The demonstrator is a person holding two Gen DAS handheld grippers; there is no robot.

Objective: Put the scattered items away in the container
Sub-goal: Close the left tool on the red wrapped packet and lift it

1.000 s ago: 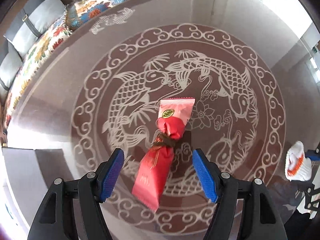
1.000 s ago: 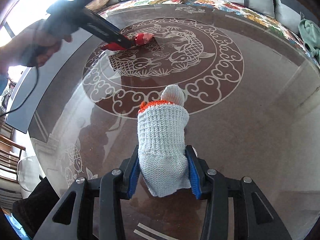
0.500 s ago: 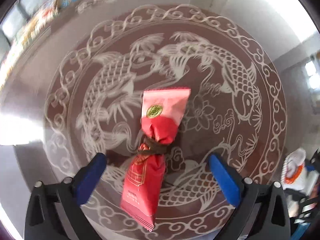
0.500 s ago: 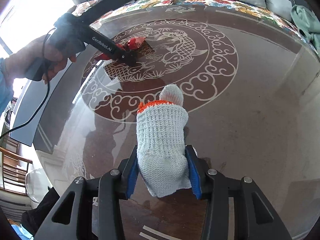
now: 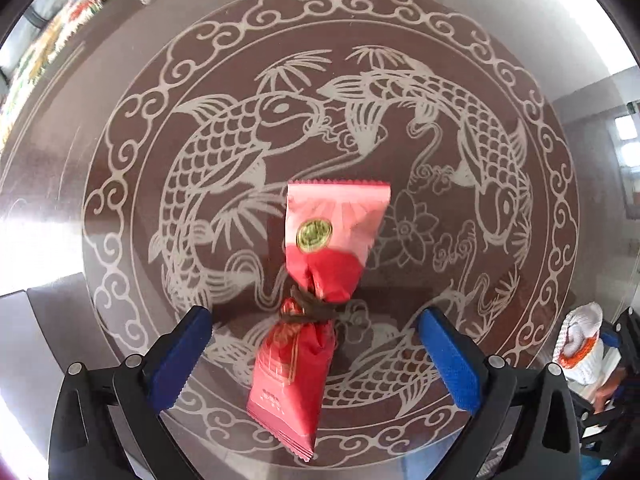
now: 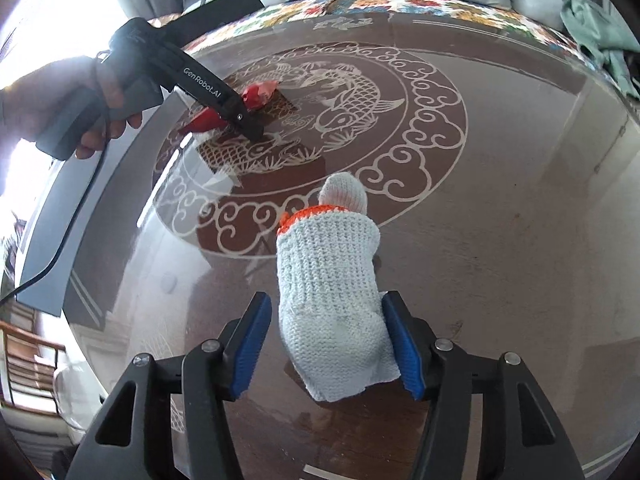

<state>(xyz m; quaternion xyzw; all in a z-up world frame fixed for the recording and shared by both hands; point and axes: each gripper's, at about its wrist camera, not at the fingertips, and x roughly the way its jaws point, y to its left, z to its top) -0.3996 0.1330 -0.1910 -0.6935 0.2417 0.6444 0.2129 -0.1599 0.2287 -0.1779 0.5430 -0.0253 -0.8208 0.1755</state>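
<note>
Your left gripper is spread wide, blue pads either side of a red snack packet lying centre-frame on the table, tied at its waist w/ a dark band. Neither pad touches it; the straddle looks set up for closing on the narrow tied part.

Your right gripper, lower centre of its view, brackets a white knit glove w/ an orange cuff stripe. The right pad seems to touch the knit and the left shows a thin gap, but I can't tell if it's actually pinched.

The surface is a round glass table, brown w/ pale fish and cloud motifs, reflective. A floral-cushioned sofa runs along the top edge. No container is in either view.
</note>
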